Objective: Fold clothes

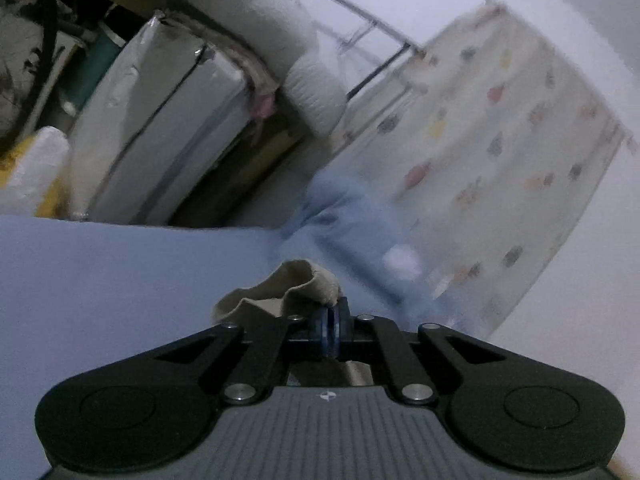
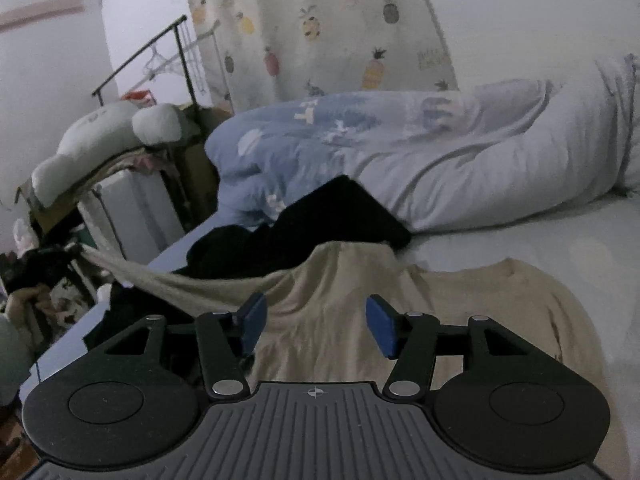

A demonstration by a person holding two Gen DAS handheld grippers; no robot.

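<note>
Behind left tongs (image 1: pixel 330 330), beige garment (image 1: pixel 280 288) mostly hidden

shirt (image 2: pixel 420 300) on bed (image 2: pixel 540 232), quilt (image 2: pixel 360 140) behind it

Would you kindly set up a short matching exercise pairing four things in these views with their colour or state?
Things:
1. left hand-held gripper
2. right hand-held gripper
3. garment lying behind the beige one
4. curtain

States:
A. black
B. printed with pineapples
C. shut on a fold of the beige garment
D. open, above the beige garment, nothing between its pads

Pairs: 1-C, 2-D, 3-A, 4-B
</note>
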